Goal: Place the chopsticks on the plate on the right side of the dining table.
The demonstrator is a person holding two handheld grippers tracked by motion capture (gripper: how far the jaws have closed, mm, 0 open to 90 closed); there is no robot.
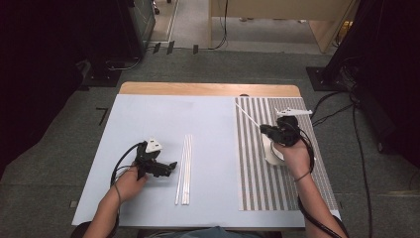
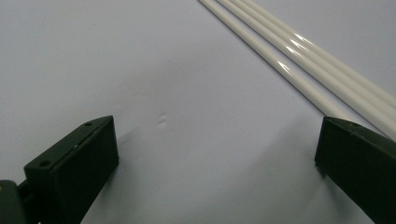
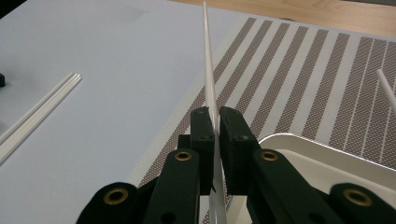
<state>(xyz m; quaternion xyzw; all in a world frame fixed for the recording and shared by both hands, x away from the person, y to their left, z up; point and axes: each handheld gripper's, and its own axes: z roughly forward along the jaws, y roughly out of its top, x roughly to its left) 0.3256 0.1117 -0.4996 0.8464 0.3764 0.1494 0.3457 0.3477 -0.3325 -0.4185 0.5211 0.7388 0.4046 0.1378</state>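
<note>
My right gripper (image 1: 263,130) hovers over the striped placemat (image 1: 257,183), shut on a thin white stick (image 1: 247,115) that points away to the upper left. In the right gripper view the stick (image 3: 208,70) runs up from between the closed jaws (image 3: 216,121). Just below lies a white dish (image 3: 327,151), and a second stick end (image 3: 385,86) shows at the right edge. Several white sticks (image 1: 184,168) lie side by side in the middle of the blue mat. My left gripper (image 1: 171,166) rests just left of them, open and empty (image 2: 217,140), with the sticks (image 2: 299,51) beyond its right jaw.
The pale blue mat (image 1: 163,119) covers most of the table, and a strip of bare wood (image 1: 208,89) shows along the far edge. The white dish (image 1: 271,151) sits on the placement under my right hand. Cables trail from both grippers toward the near edge.
</note>
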